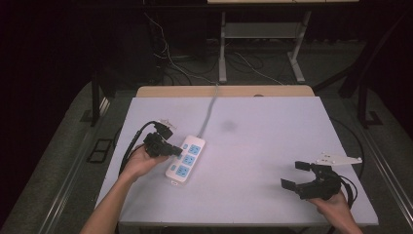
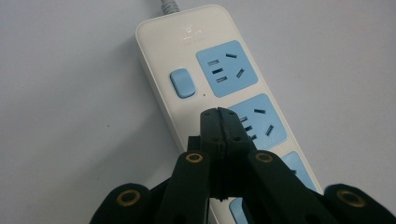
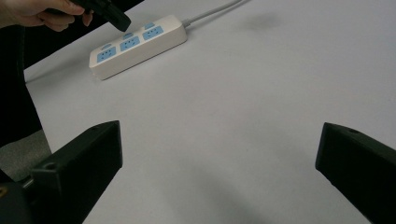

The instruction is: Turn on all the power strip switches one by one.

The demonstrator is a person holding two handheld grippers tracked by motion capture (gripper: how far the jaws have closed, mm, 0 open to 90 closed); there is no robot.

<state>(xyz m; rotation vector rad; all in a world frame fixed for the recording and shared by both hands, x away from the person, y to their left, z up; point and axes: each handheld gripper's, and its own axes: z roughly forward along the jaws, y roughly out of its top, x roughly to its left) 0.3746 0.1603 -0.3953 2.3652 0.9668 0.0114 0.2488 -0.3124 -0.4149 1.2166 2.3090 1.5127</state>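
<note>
A white power strip [image 1: 185, 159] with blue sockets lies on the left half of the table, and its grey cord [image 1: 207, 114] runs off the far edge. My left gripper [image 1: 177, 151] hovers at the strip's left side. In the left gripper view its jaws [image 2: 219, 114] are pressed together with nothing between them. Their tip sits over the strip [image 2: 187, 37] by the middle socket [image 2: 259, 122], just below the blue switch [image 2: 182, 83]. My right gripper [image 1: 294, 174] rests near the front right corner, its jaws [image 3: 219, 149] wide apart over bare table.
The white tabletop [image 1: 263, 126] has a faint dark smudge [image 1: 228, 126] near its middle. In the right gripper view the strip [image 3: 140, 44] and the left hand [image 3: 42, 11] show far off. Behind the table stand a frame's legs [image 1: 222, 48] and loose floor cables.
</note>
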